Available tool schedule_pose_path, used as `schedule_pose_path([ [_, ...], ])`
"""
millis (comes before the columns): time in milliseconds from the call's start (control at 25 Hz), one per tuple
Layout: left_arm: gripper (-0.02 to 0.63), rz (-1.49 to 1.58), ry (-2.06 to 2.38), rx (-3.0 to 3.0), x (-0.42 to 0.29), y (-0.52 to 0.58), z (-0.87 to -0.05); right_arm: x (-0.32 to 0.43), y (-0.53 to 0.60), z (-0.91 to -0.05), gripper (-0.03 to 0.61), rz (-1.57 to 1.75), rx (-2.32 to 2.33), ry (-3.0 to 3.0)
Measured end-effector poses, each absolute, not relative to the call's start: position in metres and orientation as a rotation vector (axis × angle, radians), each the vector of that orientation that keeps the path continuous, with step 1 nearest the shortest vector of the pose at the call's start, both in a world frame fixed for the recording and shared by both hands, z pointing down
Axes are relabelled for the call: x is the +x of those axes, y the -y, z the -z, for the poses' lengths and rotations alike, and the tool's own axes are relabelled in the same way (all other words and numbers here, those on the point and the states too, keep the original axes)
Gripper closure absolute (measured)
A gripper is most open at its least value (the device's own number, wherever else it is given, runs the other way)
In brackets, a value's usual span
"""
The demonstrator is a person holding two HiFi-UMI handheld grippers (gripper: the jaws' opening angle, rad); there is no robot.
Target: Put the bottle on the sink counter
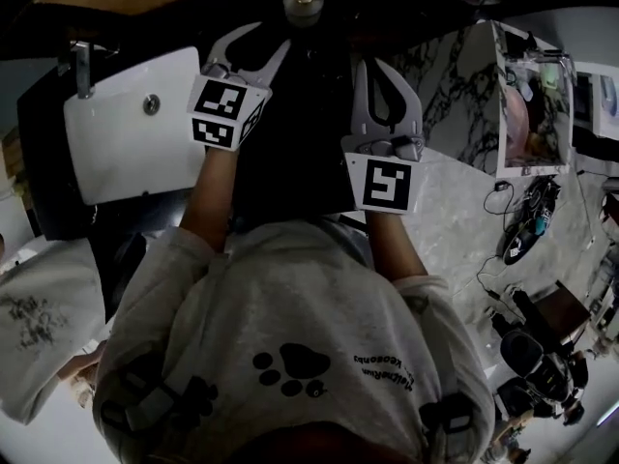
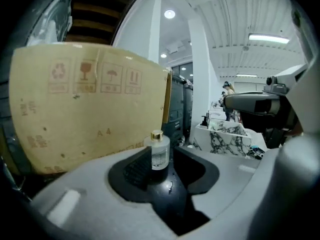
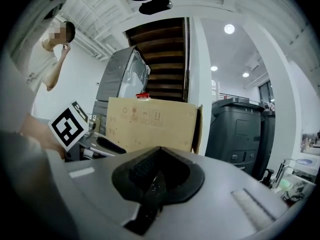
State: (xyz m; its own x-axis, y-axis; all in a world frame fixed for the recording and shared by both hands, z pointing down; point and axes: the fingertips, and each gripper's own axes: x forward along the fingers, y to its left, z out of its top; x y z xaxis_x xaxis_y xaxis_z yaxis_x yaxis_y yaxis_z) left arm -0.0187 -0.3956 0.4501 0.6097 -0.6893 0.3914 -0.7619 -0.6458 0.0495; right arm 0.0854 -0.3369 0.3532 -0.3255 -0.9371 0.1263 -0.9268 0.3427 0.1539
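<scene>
the sink counter [image 1: 41,162], dark around its white sink [image 1: 126,153], lies low and to the left in the head view. the bottle [image 2: 159,153] is not on it; it stands upright on a dark surface straight ahead, in front of a cardboard box [image 2: 80,109].

the step in hand looks like the pick-up. the left gripper [image 1: 265,37] has its jaws partway apart with the bottle framed in the gap. from the head view the bottle seems to sit just past the tips, so i judge it not yet pinched. to do this well, push in until the pads flank the glass body below the gold cap, keep the tool level, then squeeze square on. a round, smooth bottle can twist or skid out of a tip-only hold.

the right gripper [image 3: 156,156] is closed on nothing and kept off to the side; best left there.

writing: the box shows recycling, fragile-glass, umbrella and this-way-up symbols, with "a 4" lower down. the shirt [image 1: 290,336] has a paw print and a line of text too small to read. the bottle's label print is also too fine to read.
</scene>
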Motion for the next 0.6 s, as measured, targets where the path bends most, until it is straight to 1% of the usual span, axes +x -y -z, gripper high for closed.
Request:
schedule_pose_path([
  [80, 0.543, -0.448, 1.271, 2.629, -0.026, 0.383, -0.432, 0.081, 0.329, -0.344, 0.577, 0.102, 1.678, 2.439],
  [160, 0.609, -0.388, 1.323, 2.627, -0.029, 0.369, -0.414, 0.079, 0.320, -0.335, 0.577, 0.121, 1.664, 2.466],
  [600, 0.611, -0.128, 1.483, 2.637, -0.019, 0.278, -0.325, 0.093, 0.261, -0.309, 0.577, 0.171, 1.598, 2.537],
])
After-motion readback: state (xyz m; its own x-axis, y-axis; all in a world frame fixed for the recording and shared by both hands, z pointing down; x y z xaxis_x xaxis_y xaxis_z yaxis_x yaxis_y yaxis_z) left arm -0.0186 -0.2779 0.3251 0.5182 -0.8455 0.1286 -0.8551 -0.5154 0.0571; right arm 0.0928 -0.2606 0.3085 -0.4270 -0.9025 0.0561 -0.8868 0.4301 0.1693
